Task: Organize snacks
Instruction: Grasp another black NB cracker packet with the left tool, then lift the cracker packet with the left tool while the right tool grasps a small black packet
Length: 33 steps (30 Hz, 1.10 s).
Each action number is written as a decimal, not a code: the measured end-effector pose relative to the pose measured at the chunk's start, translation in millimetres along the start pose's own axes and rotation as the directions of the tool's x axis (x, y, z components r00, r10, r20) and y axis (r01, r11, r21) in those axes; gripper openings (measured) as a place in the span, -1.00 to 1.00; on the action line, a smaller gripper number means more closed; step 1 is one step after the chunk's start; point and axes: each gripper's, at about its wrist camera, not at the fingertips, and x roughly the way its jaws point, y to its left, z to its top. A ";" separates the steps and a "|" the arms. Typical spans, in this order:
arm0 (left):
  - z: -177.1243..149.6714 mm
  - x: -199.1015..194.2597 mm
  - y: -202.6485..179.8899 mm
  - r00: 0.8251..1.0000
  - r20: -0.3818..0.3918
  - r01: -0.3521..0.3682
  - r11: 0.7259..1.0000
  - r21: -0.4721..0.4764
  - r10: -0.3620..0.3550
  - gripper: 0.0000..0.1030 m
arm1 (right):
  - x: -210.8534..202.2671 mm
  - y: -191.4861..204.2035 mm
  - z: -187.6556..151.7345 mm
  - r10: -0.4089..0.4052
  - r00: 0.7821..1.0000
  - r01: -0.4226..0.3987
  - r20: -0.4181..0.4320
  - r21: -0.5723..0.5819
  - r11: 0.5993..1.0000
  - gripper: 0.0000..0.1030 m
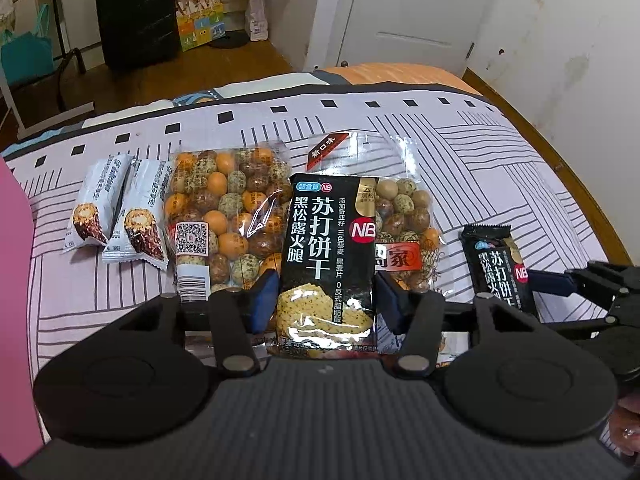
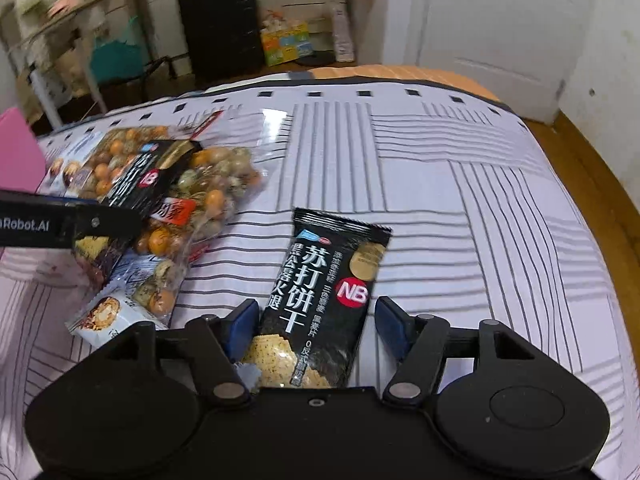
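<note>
- The left gripper (image 1: 325,300) straddles the lower part of a black cracker packet (image 1: 326,264); its jaws sit against the packet's two edges, pinching it.
- That packet lies on top of two clear bags of speckled nuts (image 1: 228,208) on the bed (image 1: 500,168).
- The right gripper (image 2: 316,328) straddles a second black cracker packet (image 2: 320,300) lying flat on the bedspread. Its jaws are spread; the right pad stands clear of the wrapper, and the left pad is at its edge.
- Left of the nut bags, two white wafer-roll packets (image 1: 120,216) lie side by side.
- Beyond the bed stand a black suitcase (image 1: 136,12) and a white door (image 1: 420,12).
</note>
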 end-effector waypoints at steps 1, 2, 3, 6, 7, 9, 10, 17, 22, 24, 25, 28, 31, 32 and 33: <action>-0.4 0.4 -0.2 1.000 0.002 0.000 1.000 -0.004 0.000 0.02 | -1.5 -0.5 -2.7 -0.006 1.000 0.006 0.010 0.002 1.000 0.32; -1.1 0.4 -1.0 1.000 0.006 -0.003 1.000 -0.003 0.003 0.02 | -2.7 -0.1 -5.9 -0.018 1.000 0.018 0.022 0.002 1.000 0.30; -1.4 0.7 -2.2 1.000 0.007 -0.008 1.000 0.008 0.008 0.02 | -4.0 1.0 -9.0 -0.025 0.999 0.025 0.037 0.004 1.000 0.21; -4.0 -1.0 -8.4 0.999 0.020 -0.031 0.999 0.040 0.030 -0.06 | -5.6 3.7 -13.2 -0.031 0.998 0.031 0.062 -0.004 0.999 0.14; -4.7 -2.0 -9.3 0.999 0.022 -0.028 0.999 0.038 0.027 -0.09 | -6.7 3.5 -12.6 -0.028 0.998 0.029 0.065 -0.009 1.000 0.14; -6.0 -3.8 -10.4 0.999 0.018 -0.027 0.999 0.041 0.027 -0.10 | -10.5 2.1 -10.9 -0.027 0.996 0.028 0.081 -0.009 1.000 0.13; -6.4 -4.8 -10.6 1.000 0.016 -0.027 0.999 0.041 0.027 -0.10 | -13.2 2.0 -10.6 -0.033 0.995 0.034 0.094 -0.008 0.999 0.13; -11.3 -19.3 -5.6 1.000 0.021 -0.012 1.000 0.001 0.012 -0.10 | -30.6 4.0 -8.3 -0.053 0.987 0.056 0.152 -0.018 0.998 0.13; -14.2 -35.1 -2.2 0.999 0.035 -0.019 1.000 -0.013 0.019 -0.10 | -48.0 0.2 8.9 -0.074 0.984 0.086 0.165 -0.063 0.994 0.13; -14.9 -42.4 0.7 0.999 0.040 -0.018 1.000 -0.023 0.019 -0.10 | -57.5 0.6 13.8 -0.051 0.986 0.062 0.159 -0.064 0.996 0.13; -15.5 -45.4 1.7 0.999 0.038 -0.017 1.000 -0.023 0.018 -0.10 | -61.5 2.5 14.9 -0.036 0.988 0.046 0.152 -0.064 0.997 0.13; -17.4 -55.3 2.7 0.999 0.031 -0.029 0.999 -0.024 0.030 -0.10 | -69.4 9.3 13.0 0.029 0.992 -0.024 0.121 -0.040 0.999 0.13; -22.1 -67.3 1.7 0.999 0.038 -0.031 0.999 -0.019 0.032 -0.10 | -72.1 17.9 4.9 0.113 0.990 -0.114 0.083 0.008 0.993 0.13; -24.3 -70.4 0.1 0.999 0.035 -0.037 0.999 -0.012 0.037 -0.10 | -72.3 21.3 1.6 0.135 0.989 -0.137 0.065 0.023 0.990 0.13; -27.0 -73.4 -1.4 0.998 0.029 -0.046 0.999 -0.007 0.047 -0.10 | -73.2 23.2 -2.9 0.157 0.986 -0.159 0.051 0.040 0.987 0.13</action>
